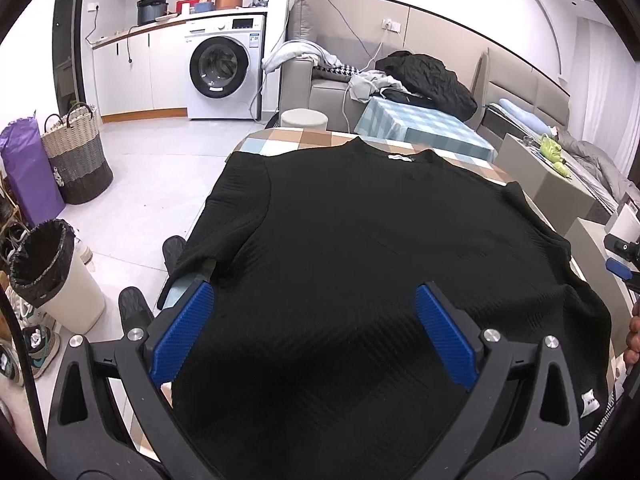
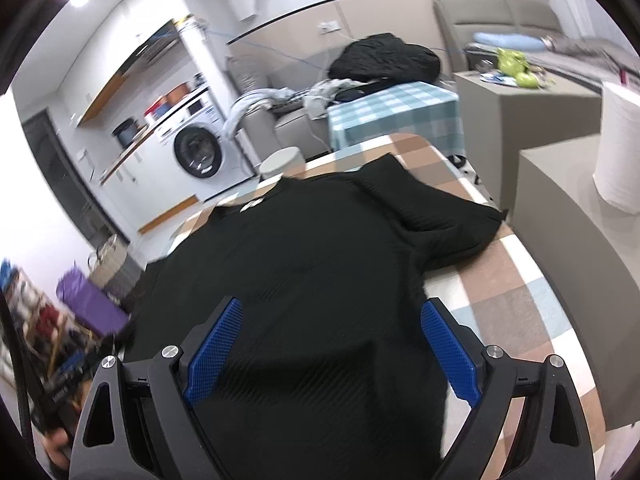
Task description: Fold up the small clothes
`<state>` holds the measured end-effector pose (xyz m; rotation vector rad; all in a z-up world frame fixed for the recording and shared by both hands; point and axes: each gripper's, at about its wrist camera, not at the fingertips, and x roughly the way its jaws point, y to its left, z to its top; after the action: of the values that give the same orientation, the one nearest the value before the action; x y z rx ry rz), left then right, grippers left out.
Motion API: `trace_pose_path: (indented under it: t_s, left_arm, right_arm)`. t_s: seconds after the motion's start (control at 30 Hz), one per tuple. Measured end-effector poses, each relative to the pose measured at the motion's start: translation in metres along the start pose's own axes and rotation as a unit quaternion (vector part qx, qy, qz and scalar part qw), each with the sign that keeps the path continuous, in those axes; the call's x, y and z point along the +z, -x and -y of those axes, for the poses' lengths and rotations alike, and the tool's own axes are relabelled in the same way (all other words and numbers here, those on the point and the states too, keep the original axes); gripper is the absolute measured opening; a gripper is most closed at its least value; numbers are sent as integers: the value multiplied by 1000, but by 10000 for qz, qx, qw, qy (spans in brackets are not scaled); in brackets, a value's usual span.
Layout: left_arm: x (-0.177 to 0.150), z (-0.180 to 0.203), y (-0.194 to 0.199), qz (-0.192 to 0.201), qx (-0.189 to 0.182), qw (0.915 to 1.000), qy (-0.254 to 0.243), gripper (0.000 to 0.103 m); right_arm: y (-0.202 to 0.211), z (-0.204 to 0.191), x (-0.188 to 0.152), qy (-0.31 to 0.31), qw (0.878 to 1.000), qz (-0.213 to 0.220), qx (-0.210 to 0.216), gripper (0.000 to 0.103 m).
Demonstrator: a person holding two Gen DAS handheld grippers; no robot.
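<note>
Early in the fold, by the look of it: black top (image 1: 360, 232) spread flat and face-down on the checked worktop (image 1: 288, 138), neck label (image 1: 400, 158) at the far edge, nothing doubled over yet. Judged as the reach toward the near hem, ahead of a first grasp.

Left gripper (image 1: 314, 328) released, blue pads (image 1: 182, 332) wide apart, hovering over the near part of the garment; fabric fills the gap between the fingers and runs on well ahead toward the collar. Left sleeve (image 1: 224, 224) ahead and off to the left, draping past the worktop edge.

Right gripper (image 2: 332, 348) likewise released, pads (image 2: 450, 354) spread, with the garment's right edge just inside the right-hand finger and bare checked cloth beyond it. Right sleeve (image 2: 448, 224) ahead and to the right, lying flat on the worktop. Some motion blur in this view. Contact with the cloth not certain in either view.

Next move likely calls for lowering both grippers onto the hem or side edges, pinching one layer cleanly, then carrying it forward toward the collar without dragging the whole piece.
</note>
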<state>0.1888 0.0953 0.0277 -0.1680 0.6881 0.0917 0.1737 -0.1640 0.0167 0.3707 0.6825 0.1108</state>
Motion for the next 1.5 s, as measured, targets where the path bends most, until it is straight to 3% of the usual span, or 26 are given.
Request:
trace_pose_path:
  t_s: [0.33,0.53,0.6,0.73,0.8,0.87,0.97,1.23,1.37,1.5]
  left_arm:
    - [13,-7,-40,-107,48,9998,148,101]
    - [12,0,-51,-102,111,9999,-4,101]
    - [12,2,-54,-117,100,9999,-30,101]
    - [11,7,-60,-137,148,9997,-105,101]
    - [11,9,-63,-154,134,9997,-105,101]
    - [11,11,-65,-163,120,9997,-134,101]
    - [9,14,-66,-176,120,9996,-163,101]
    - [5,22,-61,-159,-21,9997,-186,101]
    - [5,28,-59,-141,-58,9996,-253,101]
    - [4,26,-51,-74,-85,9996,-250,101]
  right_arm:
    - [-41,82,36,-1344,9904,-171,-275,87]
    - [-72,120,49,-1986,9782,-262,-547,71]
    - [-81,128,55,-1975,9775,-286,-688,58]
    - [-95,147,60,-2059,9731,-343,-972,49]
    - [-103,156,62,-2042,9719,-390,-1109,36]
    - [-108,156,64,-1909,9735,-346,-1207,29]
    - [-114,156,66,-1776,9749,-357,-1298,5]
    - [-54,143,48,-1643,9761,144,-1417,5]
    - [-53,150,40,-1814,9735,41,-1396,5]
    - [-50,146,45,-1932,9708,266,-1398,5]
